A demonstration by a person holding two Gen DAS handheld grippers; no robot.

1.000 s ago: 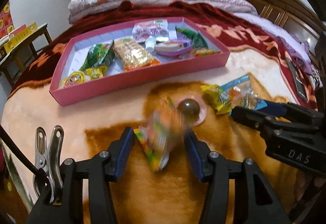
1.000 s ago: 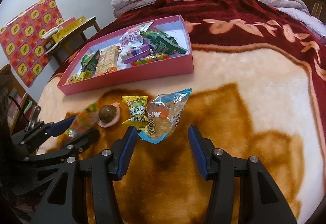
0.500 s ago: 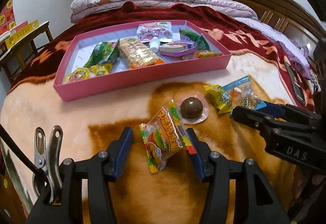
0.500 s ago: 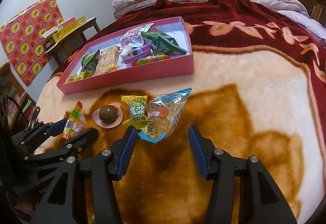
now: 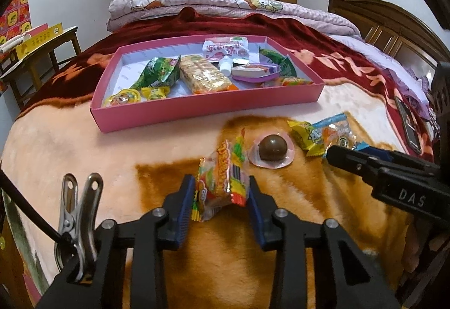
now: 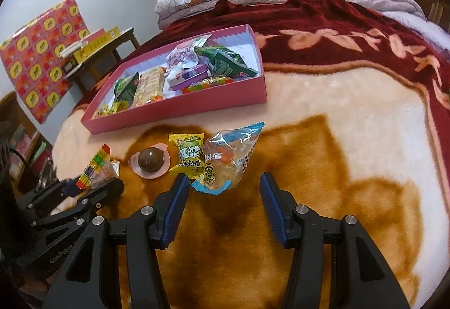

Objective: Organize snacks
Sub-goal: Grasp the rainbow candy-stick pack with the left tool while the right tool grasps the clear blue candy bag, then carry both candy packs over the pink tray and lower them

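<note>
Jaws of the left gripper (image 5: 220, 191) have just been closing and are now clamped on the gummy packet (image 5: 222, 171), which is pinched at its lower half and stands up between the blue pads. Jaws of the right gripper (image 6: 222, 213) are held apart with nothing between them; the clear jelly bag (image 6: 225, 160) lies just ahead of them on the blanket (image 6: 323, 154), its lower corner beside the left pad.

Slipping is judged the main risk. Only thin, crinkled film is gripped, so the gummy packet could slide out or twist when it is lifted toward the pink tray (image 5: 202, 109). The chocolate ball (image 5: 272, 148) in its pink cup sits close to the right of the held packet, apart from it, and could be knocked or rolled on the soft blanket if the lift is swung sideways. The tray is already fairly full, so a packet dropped from height could bounce onto the rim or land on other snacks. The yellow candy (image 6: 189, 155) overlaps the edge of the jelly bag, so both could be dragged together if the right jaws are closed carelessly.

Both grippers are pitched forward and down toward the bed, side by side, the left one seen at the lower left of the right wrist view.
</note>
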